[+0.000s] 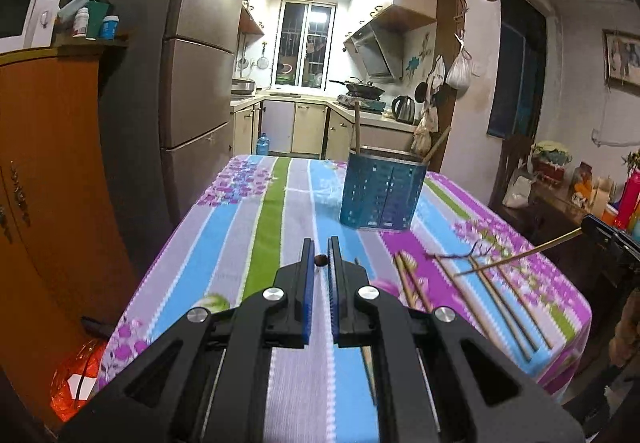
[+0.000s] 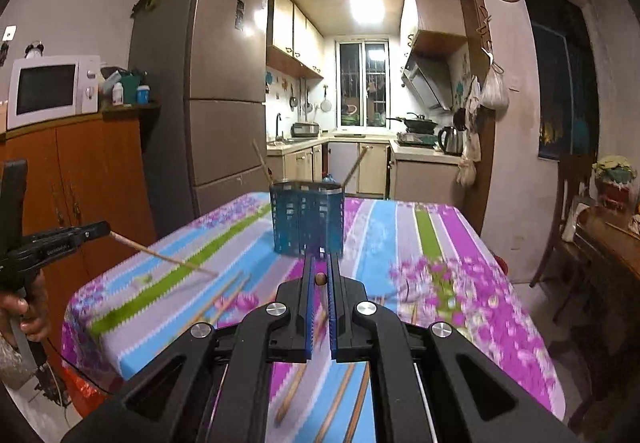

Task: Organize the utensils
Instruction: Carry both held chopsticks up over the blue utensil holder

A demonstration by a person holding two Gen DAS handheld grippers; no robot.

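A blue perforated utensil holder (image 1: 380, 195) stands on the striped floral tablecloth (image 1: 256, 227), with two chopsticks leaning in it; it also shows in the right wrist view (image 2: 307, 219). My left gripper (image 1: 320, 261) is shut on a chopstick seen end-on; from the right wrist view that gripper (image 2: 105, 231) holds the chopstick (image 2: 160, 255) pointing down toward the table. My right gripper (image 2: 320, 279) is shut on another chopstick, seen from the left view (image 1: 520, 254). Several loose chopsticks (image 1: 500, 307) lie on the cloth.
A fridge (image 1: 192, 55) and an orange cabinet (image 1: 48, 171) stand left of the table. A wooden chair and sideboard (image 2: 592, 243) with clutter stand to the right. The kitchen doorway lies beyond the table's far edge.
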